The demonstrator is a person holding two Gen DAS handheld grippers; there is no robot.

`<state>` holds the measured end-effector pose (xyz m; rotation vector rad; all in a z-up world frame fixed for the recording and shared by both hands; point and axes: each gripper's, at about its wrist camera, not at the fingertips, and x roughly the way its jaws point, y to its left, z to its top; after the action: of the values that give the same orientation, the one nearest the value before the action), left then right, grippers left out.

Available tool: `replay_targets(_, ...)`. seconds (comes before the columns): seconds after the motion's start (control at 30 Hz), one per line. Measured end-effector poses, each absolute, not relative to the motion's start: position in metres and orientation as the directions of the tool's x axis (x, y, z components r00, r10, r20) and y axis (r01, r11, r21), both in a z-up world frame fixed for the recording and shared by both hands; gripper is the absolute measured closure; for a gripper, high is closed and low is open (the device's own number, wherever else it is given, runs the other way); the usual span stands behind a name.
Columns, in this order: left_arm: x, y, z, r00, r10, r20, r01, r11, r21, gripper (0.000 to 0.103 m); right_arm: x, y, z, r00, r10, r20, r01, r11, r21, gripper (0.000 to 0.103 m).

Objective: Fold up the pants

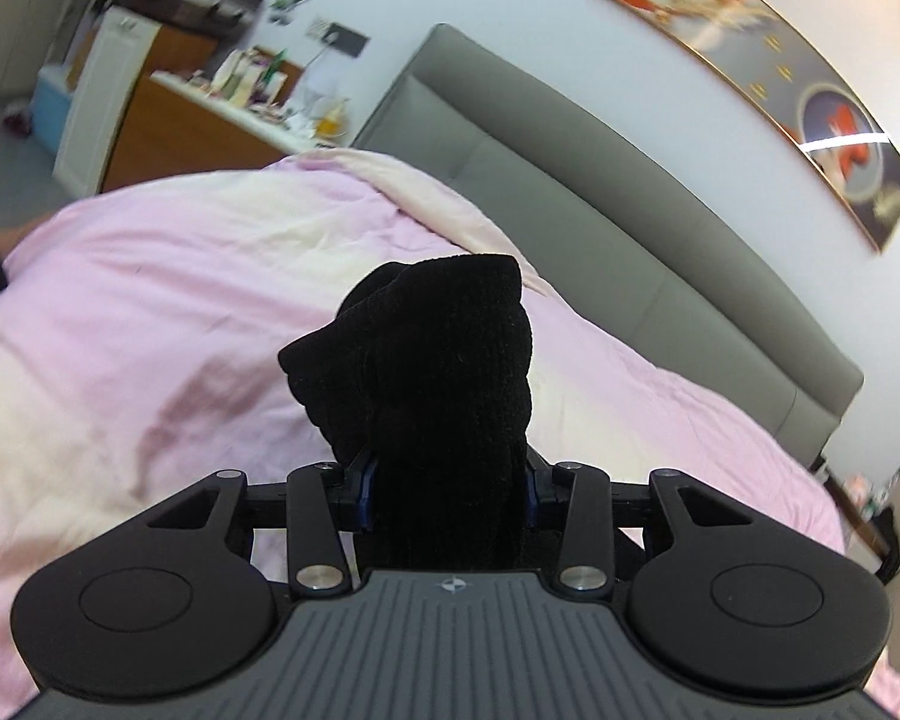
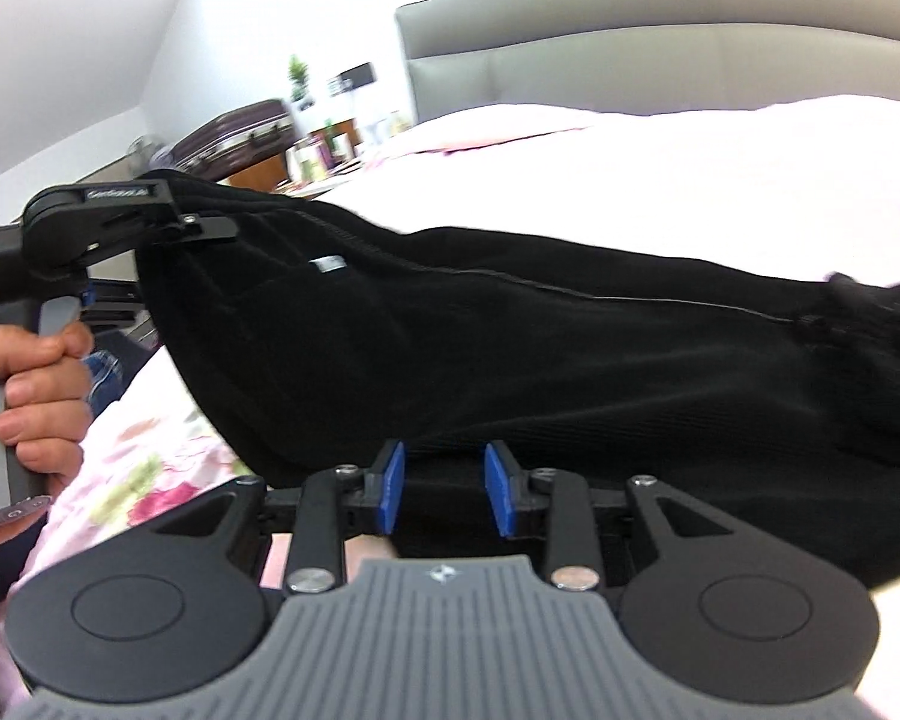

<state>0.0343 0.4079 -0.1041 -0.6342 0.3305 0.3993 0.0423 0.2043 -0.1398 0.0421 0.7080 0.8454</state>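
The black pants stretch across the right wrist view, raised above the pink bed. My left gripper holds their upper left edge high, and a hand grips its handle. In the left wrist view a bunched wad of the pants fills the jaws and hides most of the blue pads, with my left gripper shut on it. My right gripper is at the pants' lower edge. Black cloth runs between its blue pads, which stand narrowly apart and clamp it.
A pink duvet covers the bed, with a grey padded headboard behind it. At the far left stands a wooden dresser crowded with small items, with a dark suitcase nearby. A framed picture hangs above the headboard.
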Motion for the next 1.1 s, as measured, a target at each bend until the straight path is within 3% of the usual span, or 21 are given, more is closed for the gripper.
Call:
replay_targets(0.33,0.073,0.336,-0.094,0.882,0.207,-0.424,-0.335,0.908,-0.252,0.055,0.066,0.134,-0.149,0.522,0.655,-0.547,-0.521,0.752,0.403,0.075)
replay_targets(0.47,0.088,0.314,-0.104,0.875,0.148,-0.462,-0.276,0.935,-0.223,0.055,0.073,0.118,-0.146,0.547,0.645,-0.534,-0.491,0.764,0.420,0.075)
replay_targets(0.7,0.100,0.274,-0.129,0.849,0.116,-0.516,-0.180,0.981,-0.075,0.054,0.111,0.109,-0.106,0.522,0.653,-0.549,-0.475,0.757,0.449,0.068)
replay_targets(0.8,0.097,0.265,-0.134,0.847,0.118,-0.518,-0.170,0.984,-0.055,0.054,0.137,0.125,-0.072,0.476,0.661,-0.580,-0.530,0.742,0.411,0.055)
replay_targets(0.87,0.094,0.260,-0.135,0.847,0.122,-0.517,-0.165,0.985,-0.039,0.054,0.158,0.144,-0.054,0.397,0.685,-0.611,-0.576,0.704,0.415,0.029)
replay_targets(1.03,0.091,0.256,-0.136,0.848,0.114,-0.518,-0.140,0.990,-0.011,0.054,0.200,0.202,-0.034,0.161,0.747,-0.645,-0.596,0.595,0.540,0.012)
replay_targets(1.1,0.089,0.256,-0.138,0.850,0.111,-0.515,-0.133,0.991,-0.006,0.054,0.208,0.228,-0.027,0.138,0.729,-0.670,-0.605,0.598,0.526,0.012)
